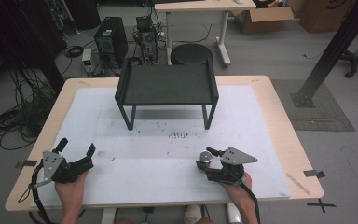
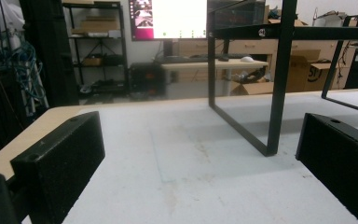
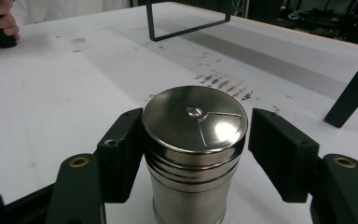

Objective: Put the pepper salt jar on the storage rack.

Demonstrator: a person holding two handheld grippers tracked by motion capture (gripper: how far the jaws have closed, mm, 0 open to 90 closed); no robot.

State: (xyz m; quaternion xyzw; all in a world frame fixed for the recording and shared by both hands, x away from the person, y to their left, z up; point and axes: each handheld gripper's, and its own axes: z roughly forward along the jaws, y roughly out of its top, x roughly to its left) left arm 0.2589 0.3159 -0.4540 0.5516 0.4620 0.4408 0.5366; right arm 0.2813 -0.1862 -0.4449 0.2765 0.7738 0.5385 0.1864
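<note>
The metal tin (image 3: 193,154) stands upright on the white mat (image 1: 168,154) near the front right of the table (image 1: 279,121), between the two jaws of the right gripper (image 1: 207,164). In the right gripper view its round steel lid has a small stud at the middle and a wedge-shaped flap; the left jaw sits against the tin's side, while a narrow gap shows between the tin and the right jaw, so the jaws bracket it without clamping it. The left gripper (image 1: 77,148) rests at the front left, well apart from the tin, its jaws spread wide with nothing between them; in its own view only bare mat lies between the two black pads. A black metal stand (image 1: 167,86) with raised side rails and thin legs sits toward the far middle of the table, well clear of both grippers, and nothing lies on the mat between it and the tin except a patch of small dark marks (image 1: 177,135). Beyond the table are a computer tower (image 1: 110,39), a round black stool (image 1: 191,55), a desk (image 1: 205,7) and cardboard boxes (image 1: 261,18). The left gripper view shows a lit monitor (image 2: 177,18) in the background; its contents and the print on a box beyond are too blurred to read.
</note>
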